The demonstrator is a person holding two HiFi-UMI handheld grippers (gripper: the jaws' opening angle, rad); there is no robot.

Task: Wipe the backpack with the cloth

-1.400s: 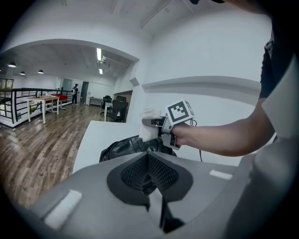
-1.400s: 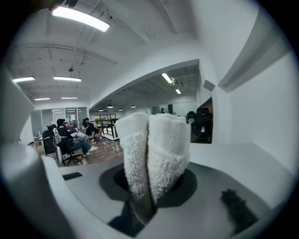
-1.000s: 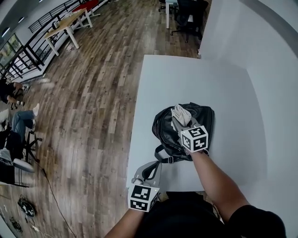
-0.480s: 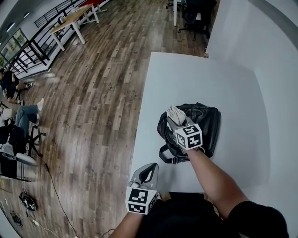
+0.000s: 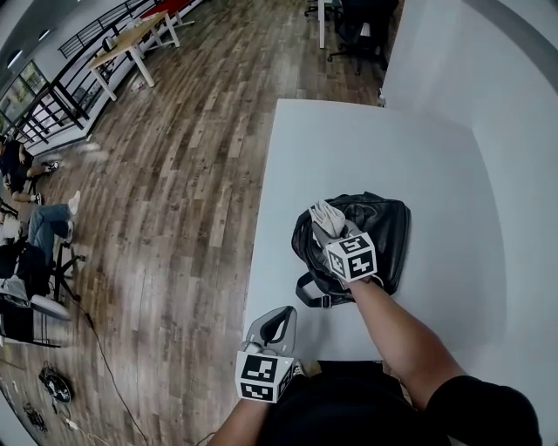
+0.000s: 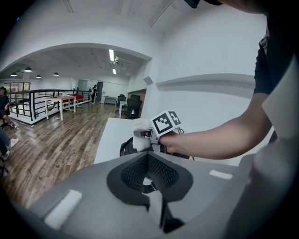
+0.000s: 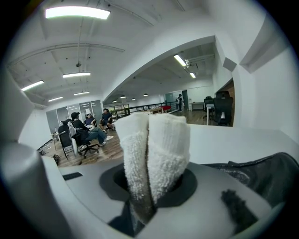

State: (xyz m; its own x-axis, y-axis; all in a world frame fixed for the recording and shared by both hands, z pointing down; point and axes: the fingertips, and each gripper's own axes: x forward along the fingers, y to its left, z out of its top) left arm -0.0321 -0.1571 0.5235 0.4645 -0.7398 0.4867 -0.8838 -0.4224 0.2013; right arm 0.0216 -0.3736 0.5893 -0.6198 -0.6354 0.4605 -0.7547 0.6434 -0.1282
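Note:
A black leather backpack (image 5: 384, 228) lies flat on the white table (image 5: 366, 144). My right gripper (image 5: 332, 233) is over the bag's left part, shut on a folded white cloth (image 5: 323, 214) that touches the bag near its left edge. In the right gripper view the cloth (image 7: 154, 149) stands up between the jaws, with the backpack (image 7: 264, 177) at lower right. My left gripper (image 5: 273, 320) hovers off the table's near left corner, shut with nothing in it. The left gripper view looks over its jaws toward the cloth (image 6: 139, 139) and backpack (image 6: 125, 148).
A white wall (image 5: 497, 78) borders the table on the right. Wooden floor (image 5: 174, 174) lies to the left, with people seated on chairs (image 5: 30, 231) far left. Desks and office chairs (image 5: 349, 26) stand beyond the table's far end.
My right gripper has slid the cloth a little leftward across the backpack, toward its left edge. The left gripper has stayed near the table's corner.

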